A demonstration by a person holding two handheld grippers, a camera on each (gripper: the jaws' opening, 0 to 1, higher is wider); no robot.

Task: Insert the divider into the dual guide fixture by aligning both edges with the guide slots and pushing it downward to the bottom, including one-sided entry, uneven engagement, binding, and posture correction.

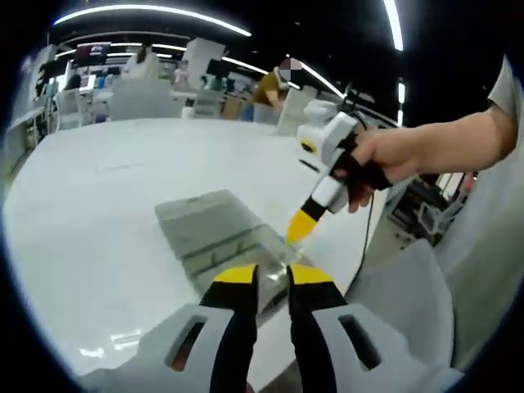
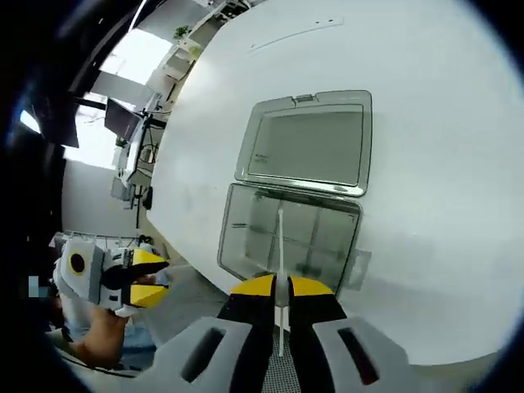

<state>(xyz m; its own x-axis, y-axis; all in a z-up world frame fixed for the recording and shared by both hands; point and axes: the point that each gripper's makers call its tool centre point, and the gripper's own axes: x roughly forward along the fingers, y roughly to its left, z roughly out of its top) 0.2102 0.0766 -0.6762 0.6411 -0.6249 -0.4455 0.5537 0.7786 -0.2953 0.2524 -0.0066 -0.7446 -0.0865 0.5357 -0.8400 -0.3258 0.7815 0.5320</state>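
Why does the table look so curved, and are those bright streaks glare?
Fisheye lenses bend the white table in both views; in the left gripper view, ceiling light strips arc overhead and glare washes the clear box; the right gripper view shows it sharper, the background overexposed.

An open-plan lab or office: round white table (image 1: 98, 213), ceiling strip lights (image 1: 155, 11), desks with monitors (image 1: 92, 54) behind

Thin clear divider (image 2: 280, 246) upright over open clear fixture (image 2: 291, 237).

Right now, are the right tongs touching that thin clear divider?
Touching. In the right gripper view the right tongs are pinched on the upper edge of the divider, which runs down into the clear box.
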